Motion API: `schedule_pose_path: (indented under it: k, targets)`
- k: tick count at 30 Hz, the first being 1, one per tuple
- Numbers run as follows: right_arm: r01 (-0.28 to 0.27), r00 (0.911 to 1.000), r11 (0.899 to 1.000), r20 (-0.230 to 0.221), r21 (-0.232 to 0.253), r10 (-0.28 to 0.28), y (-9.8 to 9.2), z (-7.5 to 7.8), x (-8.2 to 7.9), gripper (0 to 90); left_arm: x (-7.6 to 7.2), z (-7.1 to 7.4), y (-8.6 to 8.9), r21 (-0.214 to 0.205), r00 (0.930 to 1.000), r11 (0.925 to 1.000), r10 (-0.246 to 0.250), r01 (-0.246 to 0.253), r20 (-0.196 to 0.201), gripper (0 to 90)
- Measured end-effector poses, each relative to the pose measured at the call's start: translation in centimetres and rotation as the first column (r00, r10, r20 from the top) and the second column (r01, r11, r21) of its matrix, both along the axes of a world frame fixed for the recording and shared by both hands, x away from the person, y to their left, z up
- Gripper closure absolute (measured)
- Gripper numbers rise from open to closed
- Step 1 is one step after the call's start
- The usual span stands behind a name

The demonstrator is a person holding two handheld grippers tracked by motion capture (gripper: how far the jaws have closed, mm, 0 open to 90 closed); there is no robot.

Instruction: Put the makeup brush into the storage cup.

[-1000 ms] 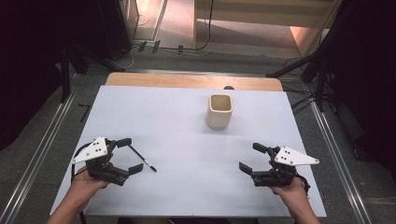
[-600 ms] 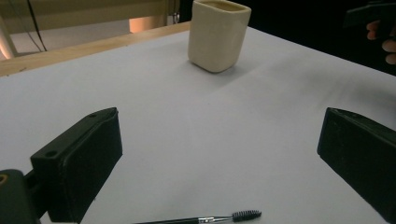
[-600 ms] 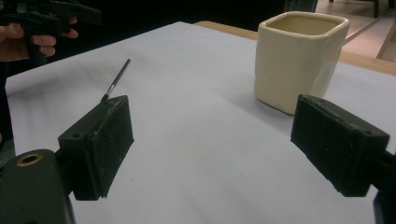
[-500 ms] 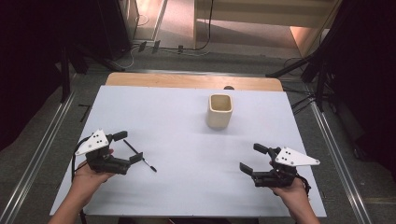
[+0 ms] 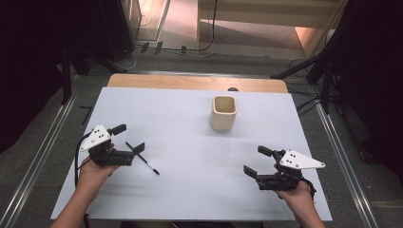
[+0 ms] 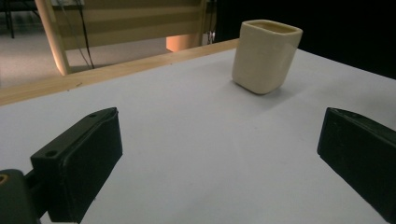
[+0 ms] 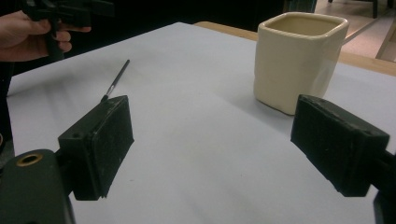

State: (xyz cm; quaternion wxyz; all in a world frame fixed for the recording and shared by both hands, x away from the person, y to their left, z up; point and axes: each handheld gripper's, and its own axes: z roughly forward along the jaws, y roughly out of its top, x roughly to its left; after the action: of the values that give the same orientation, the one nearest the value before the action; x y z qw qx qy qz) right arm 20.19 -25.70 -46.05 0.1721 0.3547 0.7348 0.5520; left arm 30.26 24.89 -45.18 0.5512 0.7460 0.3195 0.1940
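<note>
Surface, high view: white tabletop [image 5: 190, 190] with a wooden strip along its far edge; dark room around it, grey floor and cables beyond.
Landmark, high view: I take the cream square ceramic cup [image 5: 223, 113], upright toward the far side of the table, as my reference.
Pen, high view: thin black pen [image 5: 142, 158] lies flat, well apart from the cup, on its near left side.
Left gripper, high view: left gripper [image 5: 129, 140] is wide open and empty, its near jaw just beside the pen's upper end; whether it touches I cannot tell.
Right gripper, high view: right gripper [image 5: 255, 160] sits near and right of the cup, spread wide, holding nothing.
Left gripper view: jaws far apart, bare table between them, cup [image 6: 265, 55] ahead; the pen is out of frame, so I judge a blind close may nudge or roll it.
Right gripper view: jaws gaping, cup [image 7: 299, 60] ahead on the right, pen [image 7: 116, 80] beyond the left jaw.
Risk: I judge that a flat, thin pen can slip from the pads or be pushed along; a tilted grip could tip the cup at insertion.
</note>
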Motion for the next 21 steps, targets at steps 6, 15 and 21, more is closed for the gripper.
schedule_pose_path:
  k: [6,15,21]
  targets:
    - [-0.002,1.0,1.0,0.001,-0.001,0.002,0.0,0.0,0.0,13.8,0.7,-0.2,-0.1,-0.019,0.9997,0.9995,0.025,-0.025,-0.001,0.1]
    - [-0.005,1.0,1.0,0.002,0.001,0.005,0.0,0.0,-0.1,13.8,1.0,-0.1,-0.4,0.006,1.0,1.0,0.007,-0.007,-0.006,0.1]
    - [-0.008,1.0,1.0,0.001,-0.002,0.008,0.0,0.0,-0.1,13.8,1.6,0.1,-0.5,0.055,0.9989,0.9984,-0.009,0.012,-0.046,0.1]
